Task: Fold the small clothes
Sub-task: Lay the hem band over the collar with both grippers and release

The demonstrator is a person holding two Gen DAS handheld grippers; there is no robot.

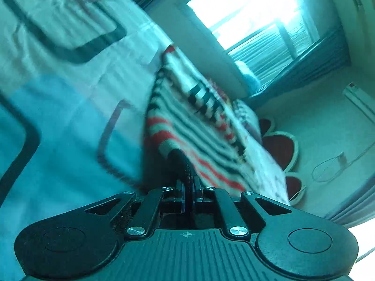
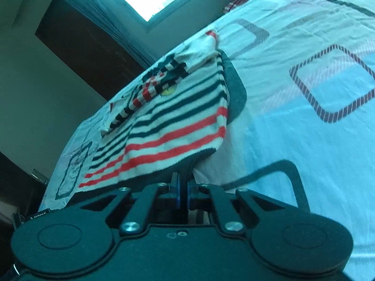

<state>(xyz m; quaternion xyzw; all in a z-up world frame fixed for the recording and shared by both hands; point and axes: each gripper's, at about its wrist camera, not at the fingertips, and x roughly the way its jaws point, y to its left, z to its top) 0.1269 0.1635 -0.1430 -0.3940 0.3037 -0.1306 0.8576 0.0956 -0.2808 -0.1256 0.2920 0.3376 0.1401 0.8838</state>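
A small striped shirt (image 1: 187, 126), white with dark and red bands, lies on the patterned bedsheet (image 1: 70, 98). My left gripper (image 1: 181, 157) is shut on its near hem, and the cloth lifts and drapes away from the fingers. In the right wrist view the same striped shirt (image 2: 168, 117) spreads out ahead, its hem raised off the bedsheet (image 2: 304, 140). My right gripper (image 2: 185, 175) is shut on that hem at the red stripes. The fingertips of both grippers are hidden under the cloth.
The bed edge runs beside the shirt, with floor and a red-and-white mat (image 1: 281, 149) below it. A bright window (image 1: 248, 11) and curtain lie beyond. More clothes (image 2: 241, 0) sit at the far end of the bed. A dark doorway (image 2: 89, 51) stands at left.
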